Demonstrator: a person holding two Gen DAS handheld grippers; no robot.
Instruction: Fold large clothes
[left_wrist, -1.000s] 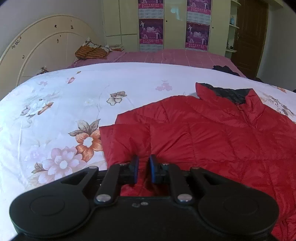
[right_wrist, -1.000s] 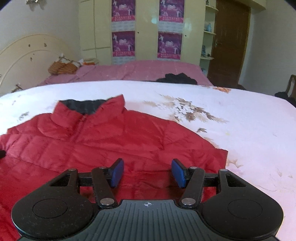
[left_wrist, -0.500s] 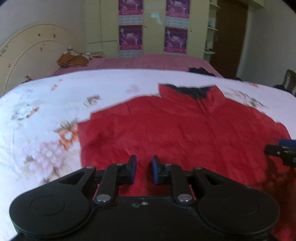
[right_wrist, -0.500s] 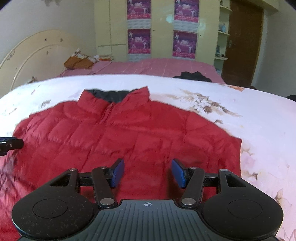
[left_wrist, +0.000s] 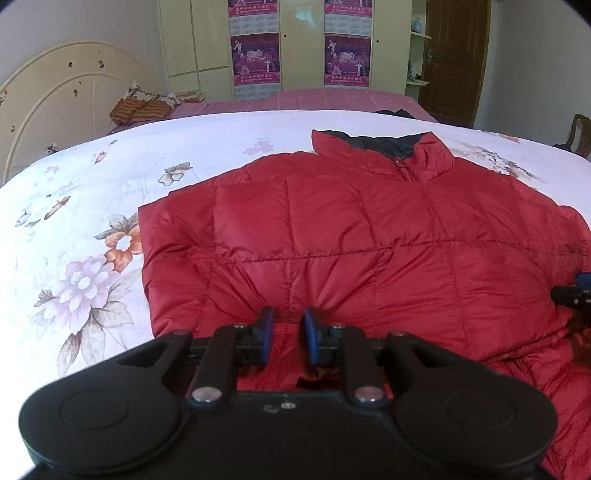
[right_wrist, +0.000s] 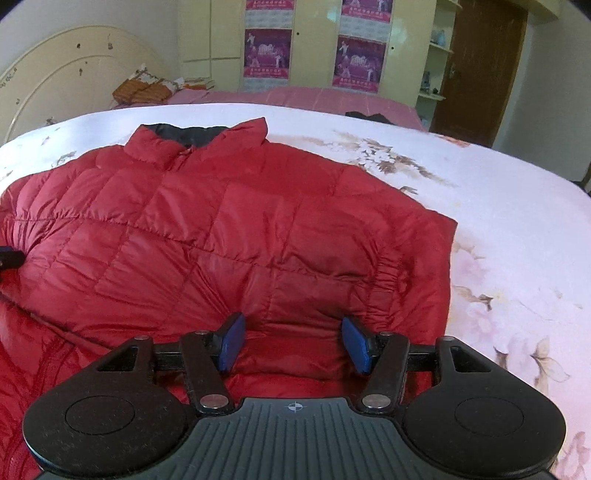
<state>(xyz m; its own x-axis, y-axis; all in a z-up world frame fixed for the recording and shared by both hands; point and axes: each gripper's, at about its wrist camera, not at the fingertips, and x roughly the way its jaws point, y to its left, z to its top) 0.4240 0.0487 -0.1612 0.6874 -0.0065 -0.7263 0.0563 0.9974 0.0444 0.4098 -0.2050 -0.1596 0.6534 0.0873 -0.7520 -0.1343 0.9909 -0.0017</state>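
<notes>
The red quilted jacket (left_wrist: 351, 236) lies across the bed (left_wrist: 74, 229). The left gripper (left_wrist: 287, 339), narrowly parted, pinches its near hem; the right gripper (right_wrist: 295, 341) gapes wide, empty. Bare floral quilt flanks both side edges.

Red quilted puffer jacket (left_wrist: 369, 240) w/ dark collar lining, front-up, lying flat-ish

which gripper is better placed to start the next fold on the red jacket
Probably the left gripper: its jaws look pinched on the red jacket. The right gripper hangs wide open above it.
</notes>
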